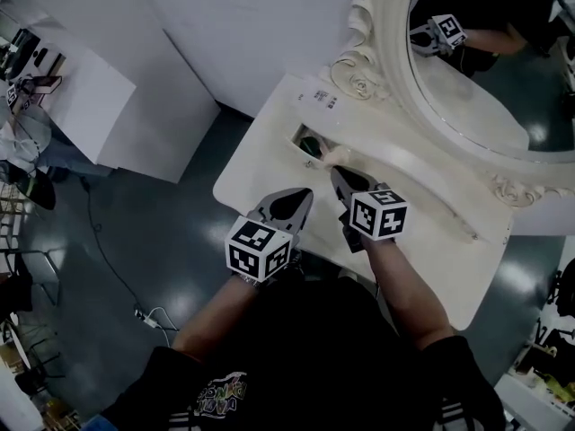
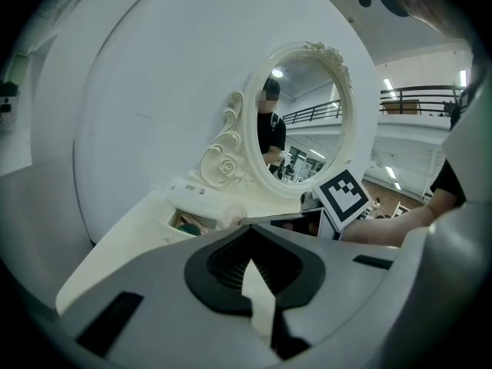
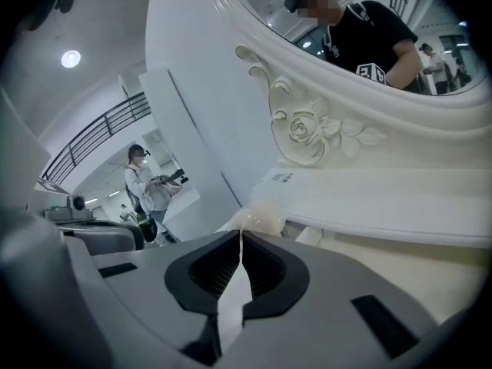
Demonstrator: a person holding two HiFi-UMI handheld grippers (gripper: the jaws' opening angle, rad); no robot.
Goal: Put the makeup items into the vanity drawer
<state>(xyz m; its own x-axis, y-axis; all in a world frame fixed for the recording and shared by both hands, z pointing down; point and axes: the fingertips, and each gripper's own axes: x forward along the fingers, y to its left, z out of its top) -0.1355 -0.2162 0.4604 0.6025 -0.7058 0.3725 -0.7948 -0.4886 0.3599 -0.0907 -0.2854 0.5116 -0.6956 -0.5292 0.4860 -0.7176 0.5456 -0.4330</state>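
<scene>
The cream vanity top (image 1: pixel 260 173) has a small drawer (image 1: pixel 299 134) standing open at its back left, with a teal item (image 1: pixel 312 148) and other dark things inside. A pale fluffy puff (image 1: pixel 339 155) lies at the drawer's right edge. My right gripper (image 1: pixel 334 171) is shut, its tips right at the puff (image 3: pixel 261 215); I cannot tell whether they touch it. My left gripper (image 1: pixel 305 193) is shut with nothing in it, just left of the right one and a little short of the drawer (image 2: pixel 187 221).
A large oval mirror (image 1: pixel 467 79) in a carved frame rises behind the vanity top. A white partition (image 1: pixel 180 25) stands at the left. A cable (image 1: pixel 108 259) trails over the dark floor. A person (image 3: pixel 146 187) stands far off in the right gripper view.
</scene>
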